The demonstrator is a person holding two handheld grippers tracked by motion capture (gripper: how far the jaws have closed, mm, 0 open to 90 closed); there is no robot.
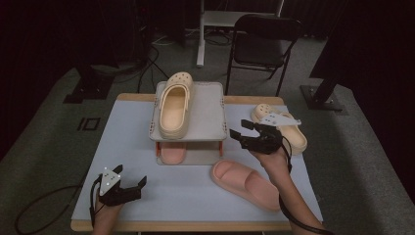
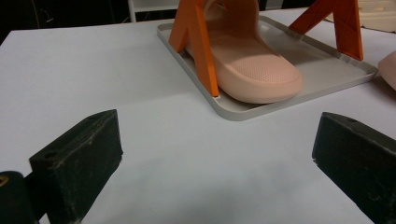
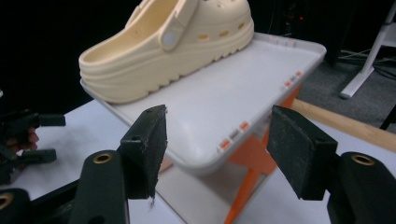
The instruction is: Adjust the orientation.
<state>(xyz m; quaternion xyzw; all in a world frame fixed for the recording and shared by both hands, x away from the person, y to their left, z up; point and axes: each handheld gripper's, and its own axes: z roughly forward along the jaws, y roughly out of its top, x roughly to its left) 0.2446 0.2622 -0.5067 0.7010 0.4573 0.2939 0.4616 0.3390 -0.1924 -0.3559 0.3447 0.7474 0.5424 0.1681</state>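
A two-tier shoe rack [image 1: 205,125] with grey trays and orange legs stands at the back middle of a pale counter [image 1: 147,191]. Sorting the footwear onto it looks about half done. On the top tray a cream clog [image 1: 174,104] lies along the left side, leaving the right half bare. On the bottom tray a pink slide [image 2: 254,70] lies under the left half.

Two shoes are left on the counter: a second cream clog [image 1: 293,134] at the far right, and a second pink slide [image 1: 247,184] in front of the rack.

The right gripper [image 1: 241,131] hangs in the air just right of the top tray, with its fingers [image 3: 148,149] parted and nothing between them. It seems aimed at the tray's bare half. The left gripper [image 1: 131,184] rests near the counter's front left, wide open and empty.
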